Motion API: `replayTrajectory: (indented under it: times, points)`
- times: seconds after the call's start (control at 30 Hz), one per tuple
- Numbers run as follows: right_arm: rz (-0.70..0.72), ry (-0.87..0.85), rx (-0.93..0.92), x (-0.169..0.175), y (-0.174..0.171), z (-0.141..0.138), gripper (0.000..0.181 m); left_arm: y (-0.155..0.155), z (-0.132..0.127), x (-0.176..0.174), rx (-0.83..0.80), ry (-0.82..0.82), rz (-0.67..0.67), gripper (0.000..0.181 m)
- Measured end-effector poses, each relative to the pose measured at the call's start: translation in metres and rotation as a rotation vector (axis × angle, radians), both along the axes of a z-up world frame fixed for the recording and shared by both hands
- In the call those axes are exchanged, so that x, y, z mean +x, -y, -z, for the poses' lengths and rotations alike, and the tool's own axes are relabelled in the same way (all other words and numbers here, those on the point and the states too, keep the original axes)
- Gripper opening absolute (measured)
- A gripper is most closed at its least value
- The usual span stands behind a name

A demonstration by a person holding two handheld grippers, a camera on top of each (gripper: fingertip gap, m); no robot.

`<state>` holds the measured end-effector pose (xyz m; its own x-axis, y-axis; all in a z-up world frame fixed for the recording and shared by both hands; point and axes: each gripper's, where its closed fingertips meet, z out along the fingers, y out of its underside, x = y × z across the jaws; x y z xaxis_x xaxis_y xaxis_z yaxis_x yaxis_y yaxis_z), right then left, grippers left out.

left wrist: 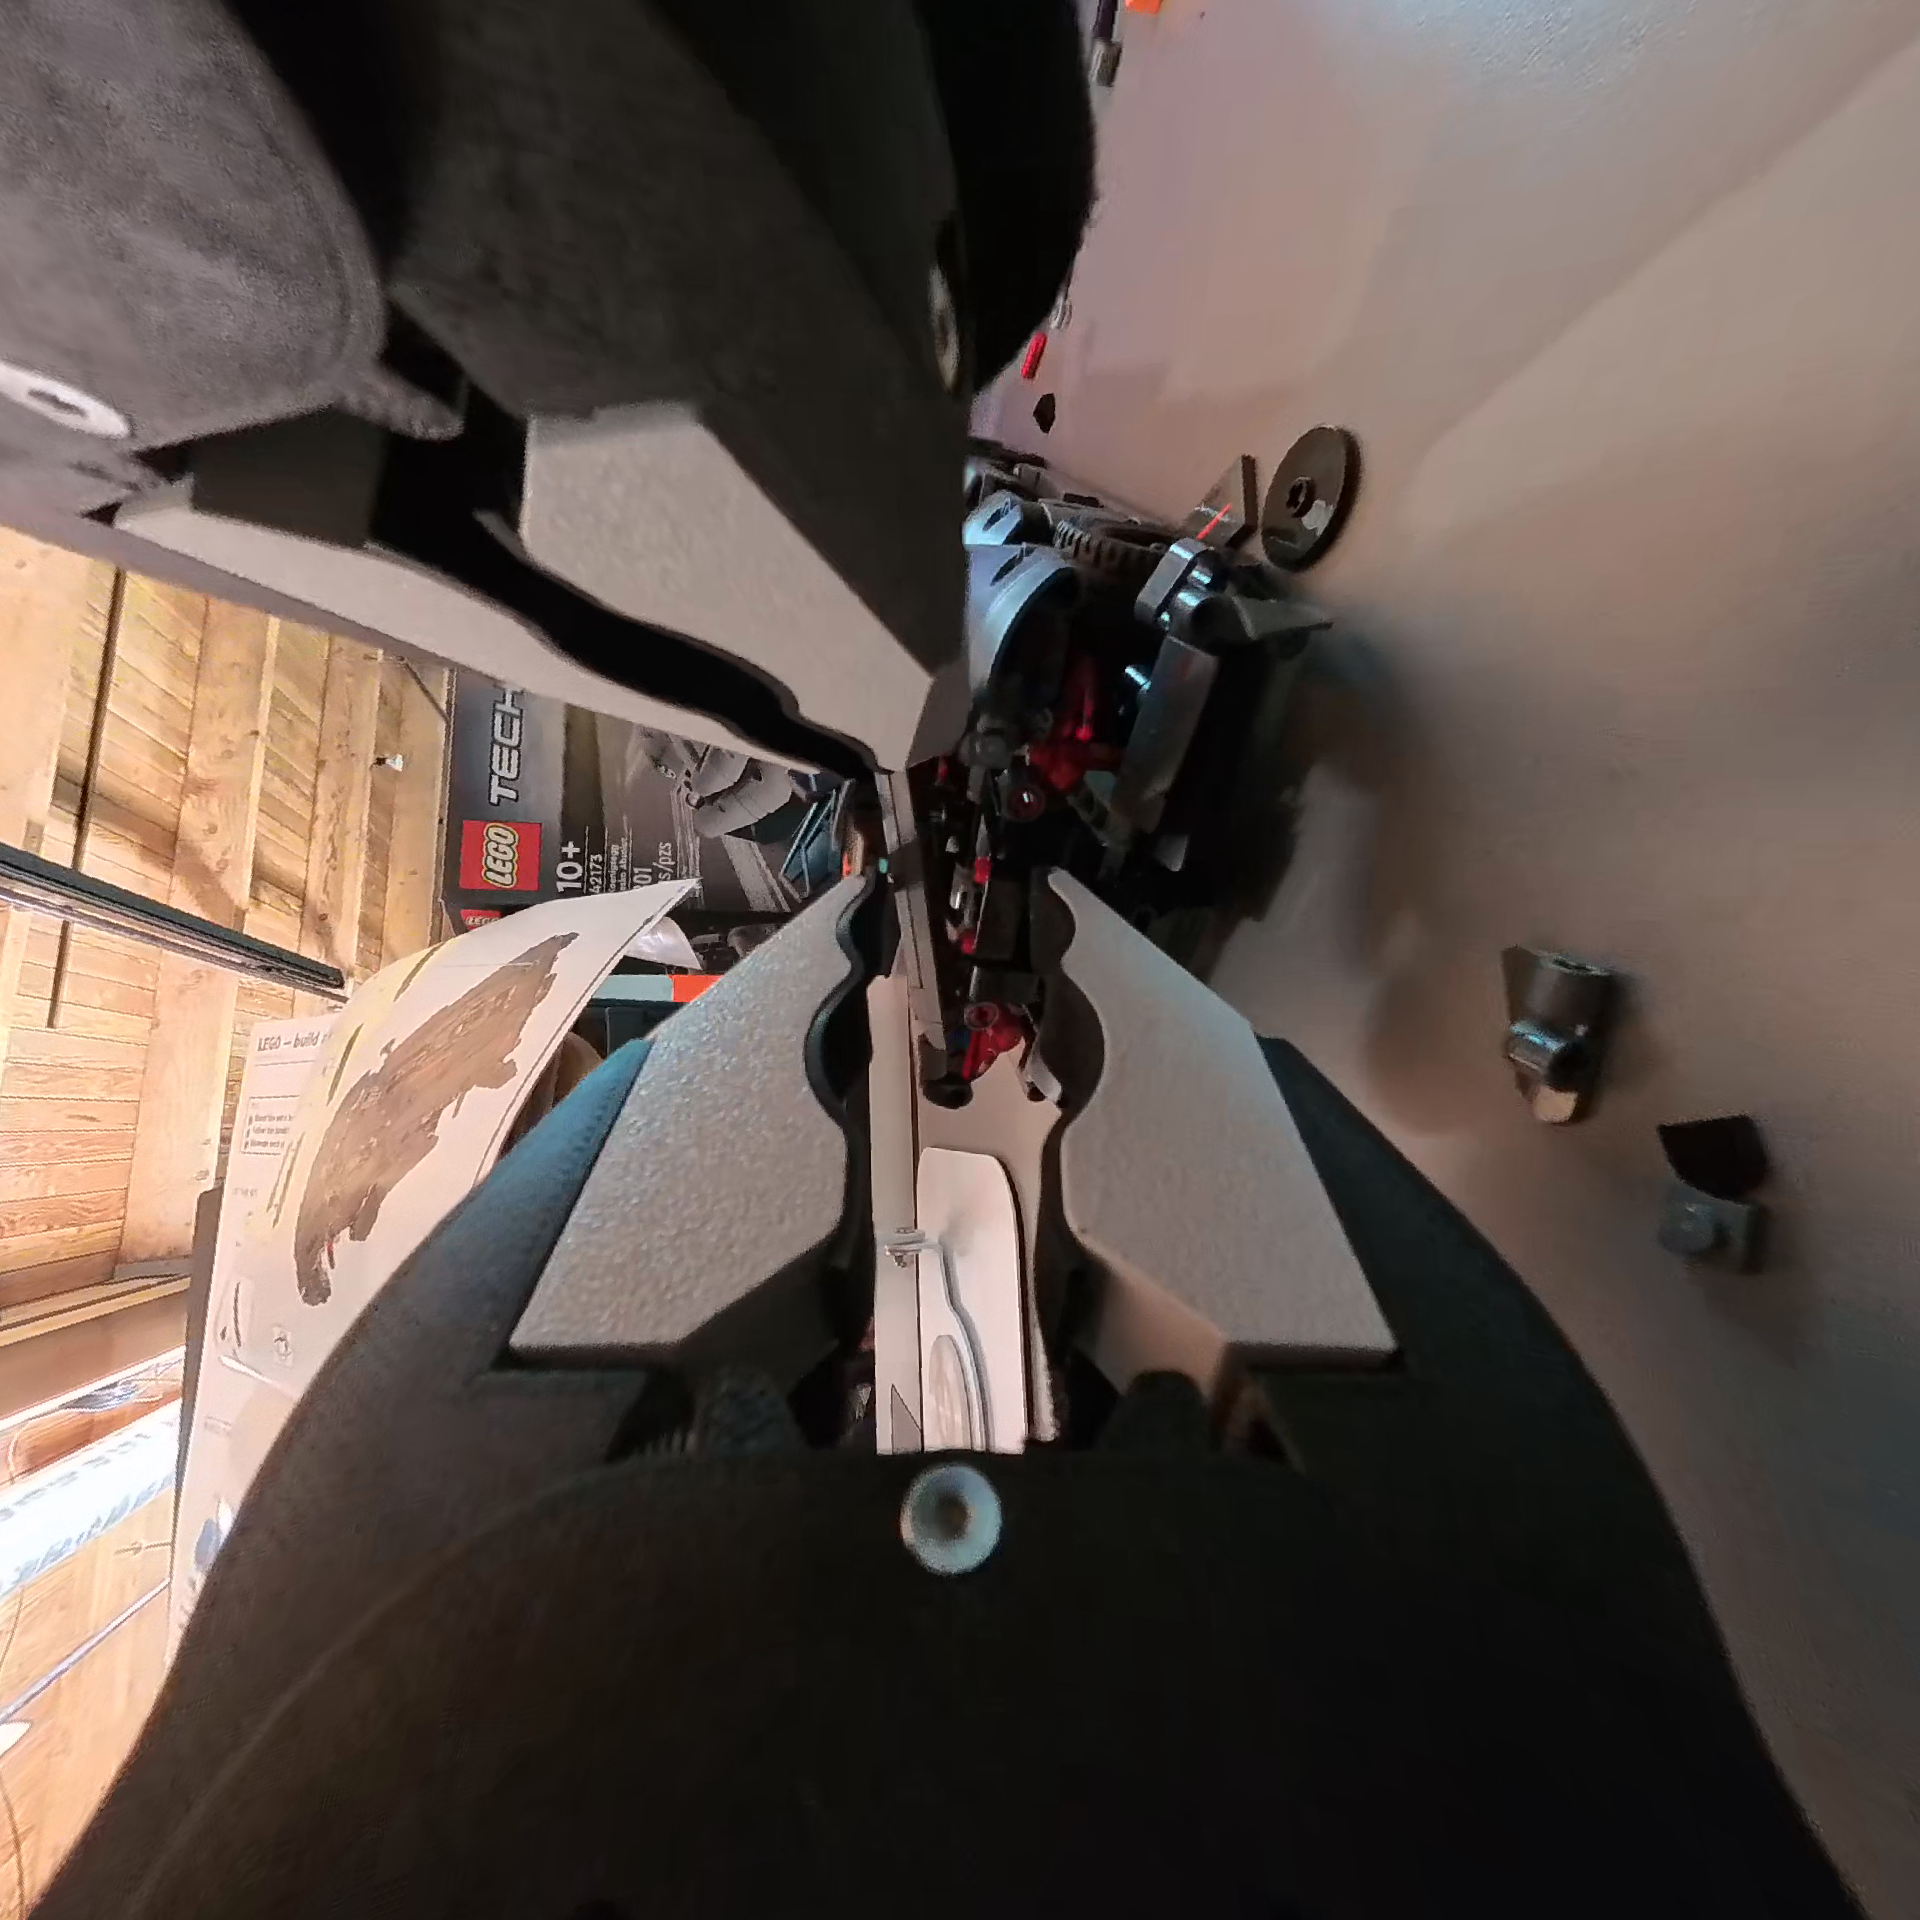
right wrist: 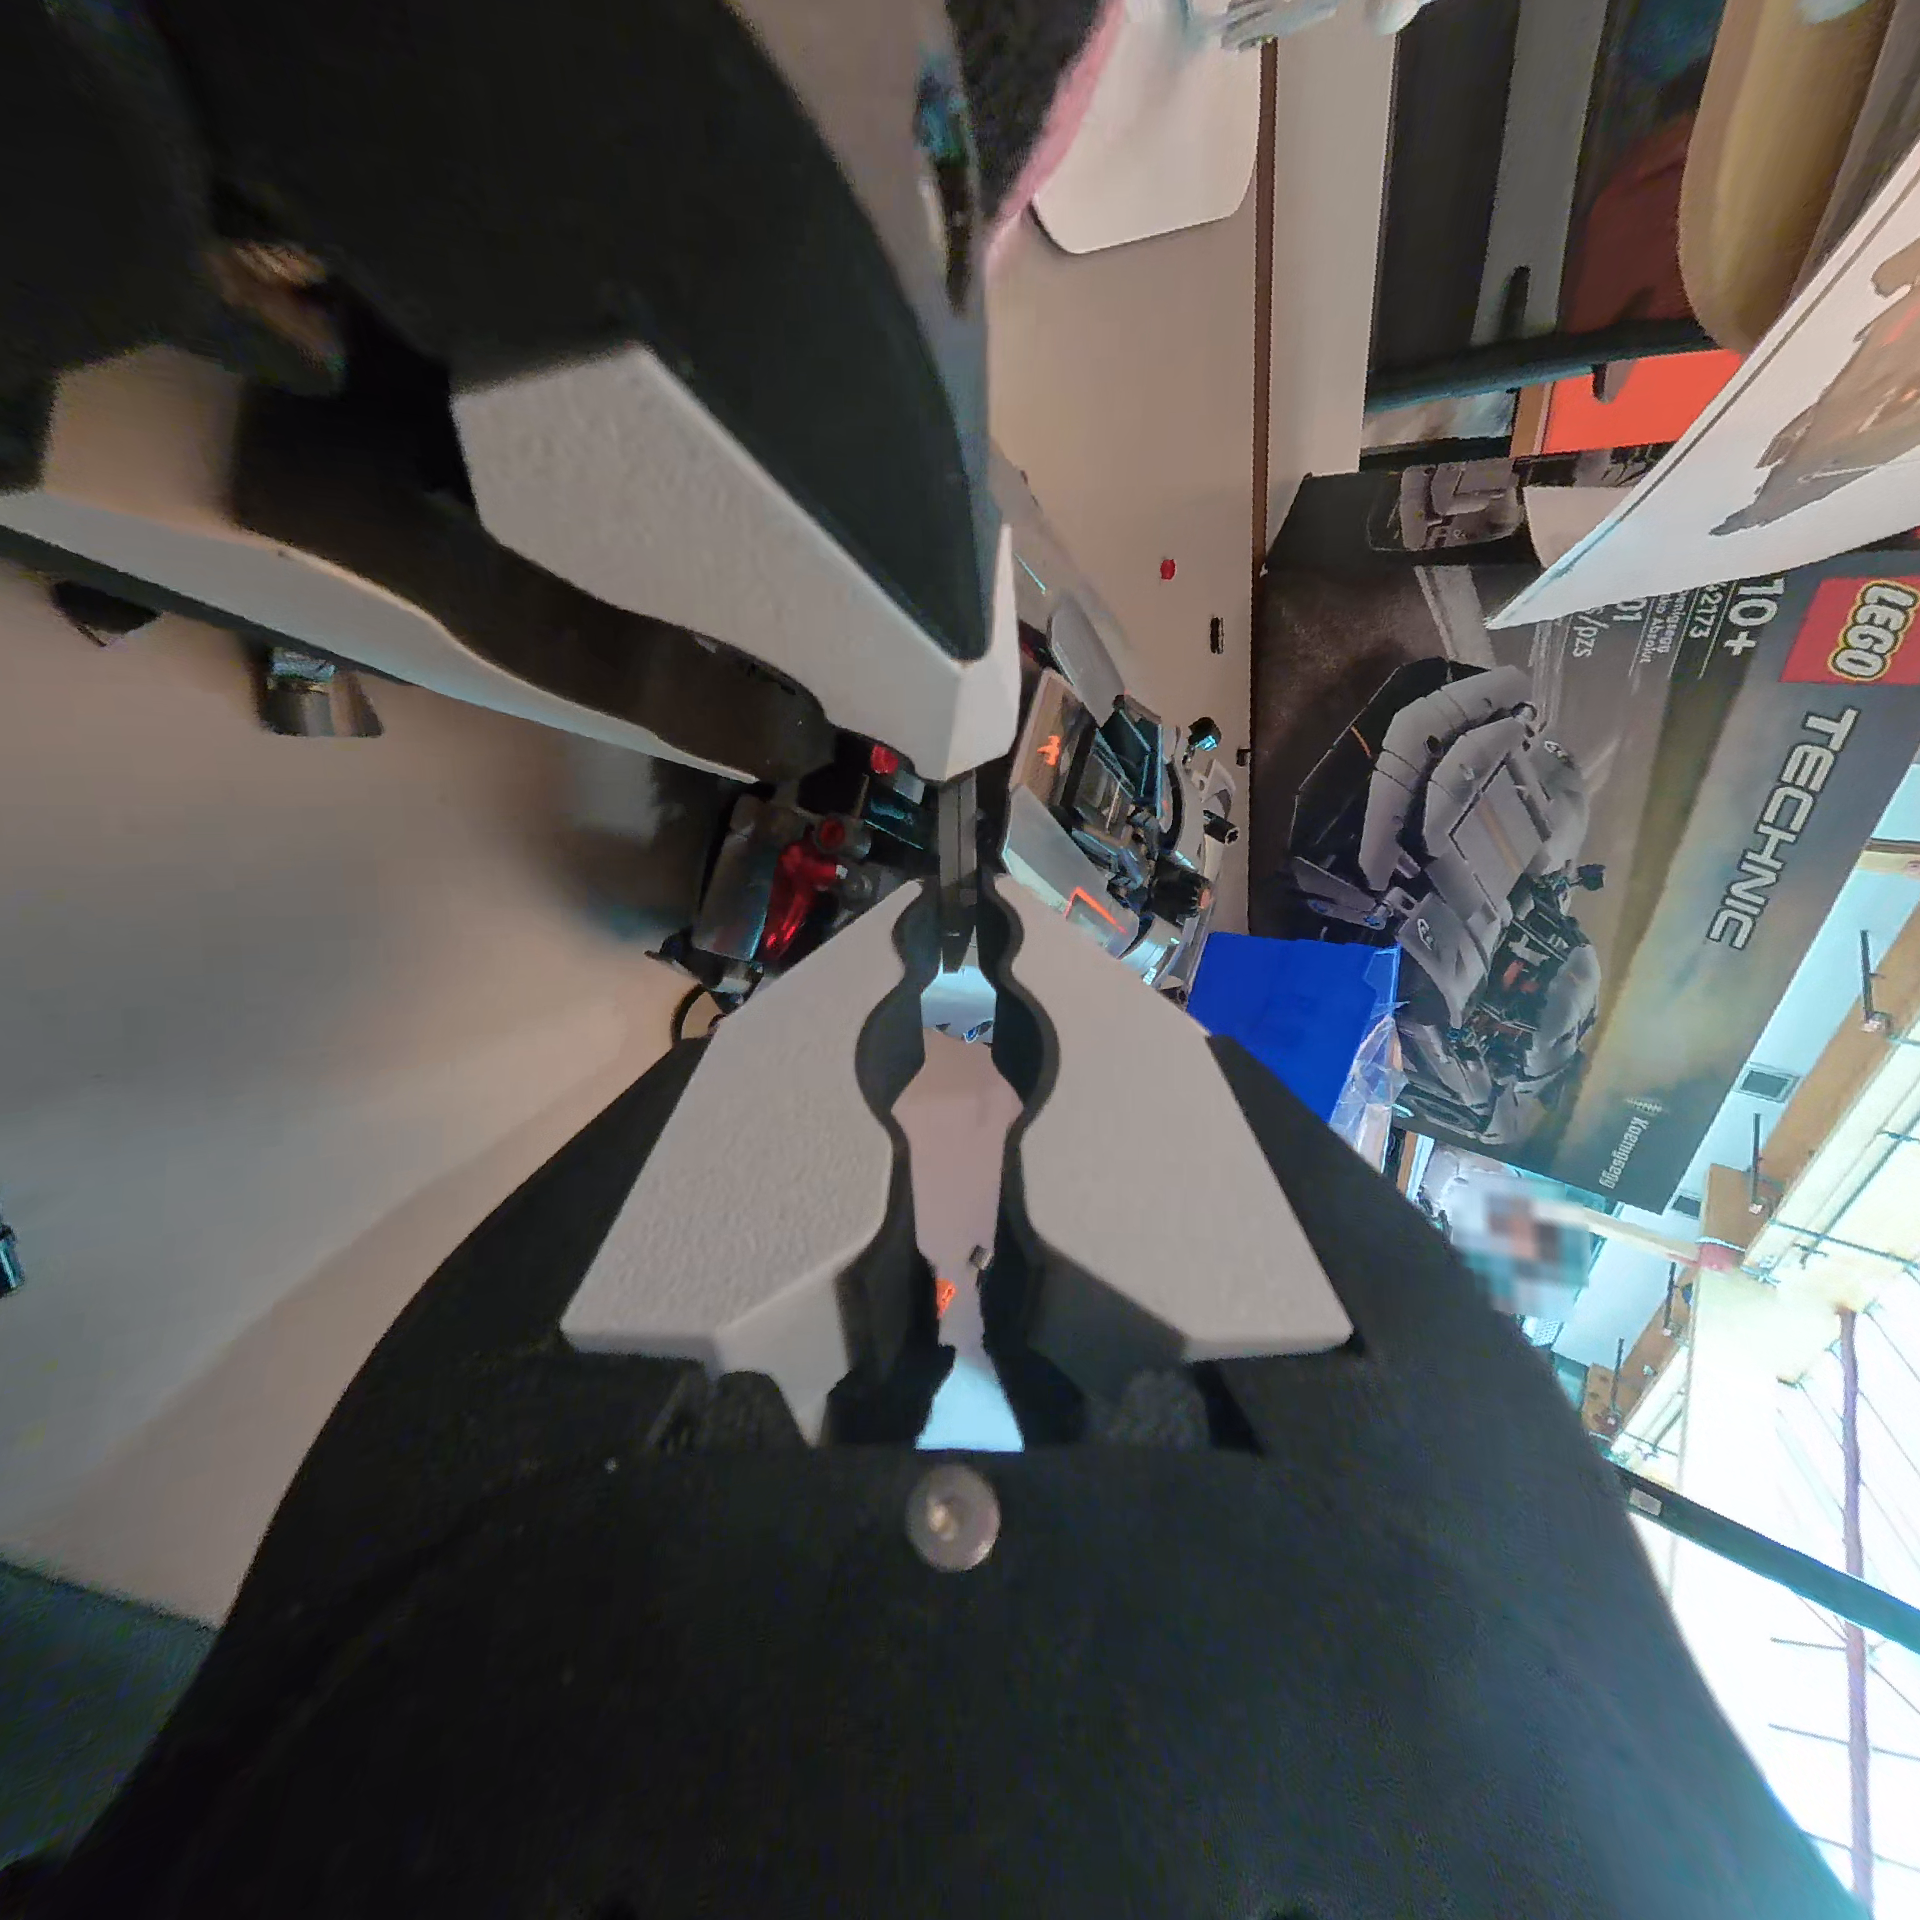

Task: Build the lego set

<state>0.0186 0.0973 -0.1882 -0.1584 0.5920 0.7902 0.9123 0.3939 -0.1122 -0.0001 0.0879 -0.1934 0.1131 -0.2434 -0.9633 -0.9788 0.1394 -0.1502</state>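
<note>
The half-built lego car (left wrist: 1081, 748) lies on the pale table (left wrist: 1610, 727), much of it hidden behind the two tools, and its small dark and red parts blur together. The left gripper (left wrist: 961, 883) has its fingers spread around the car's edge; whether they press it is unclear. The right gripper (right wrist: 951, 904) pinches a thin dark piece (right wrist: 958, 842) at the car. The set's box (right wrist: 1621, 883) (printed with a logo and lettering) stands behind, partly covered by an instruction sheet (right wrist: 1766, 395).
</note>
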Motion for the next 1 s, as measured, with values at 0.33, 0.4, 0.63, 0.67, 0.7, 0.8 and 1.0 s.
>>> replayTrajectory:
  times: [0.33, 0.4, 0.63, 0.67, 0.7, 0.8, 1.0]
  points:
    - [-0.027, 0.062, 0.054, -0.004, 0.002, 0.001, 0.004, -0.001, 0.003, -0.001, -0.014, 0.005, -0.009, 0.023]
    - [-0.026, 0.072, 0.059, -0.004, 0.002, 0.001, 0.004, -0.001, 0.003, -0.001, -0.021, 0.008, -0.009, 0.023]
    - [-0.037, 0.078, 0.063, -0.003, 0.004, 0.000, 0.004, -0.001, 0.002, -0.001, -0.017, 0.018, -0.004, 0.022]
    - [-0.043, 0.076, 0.058, -0.002, 0.006, -0.001, 0.005, -0.001, 0.002, -0.001, -0.018, 0.020, -0.004, 0.022]
    - [-0.048, 0.074, 0.051, -0.002, 0.007, -0.002, 0.005, -0.001, 0.003, -0.002, -0.020, 0.023, -0.003, 0.021]
    - [-0.080, 0.068, 0.052, -0.001, 0.012, -0.007, 0.014, -0.002, 0.004, -0.003, -0.028, 0.030, 0.000, 0.018]
    - [-0.165, -0.057, -0.064, 0.002, 0.022, -0.030, 0.011, -0.002, 0.005, -0.003, -0.031, 0.033, 0.002, 0.016]
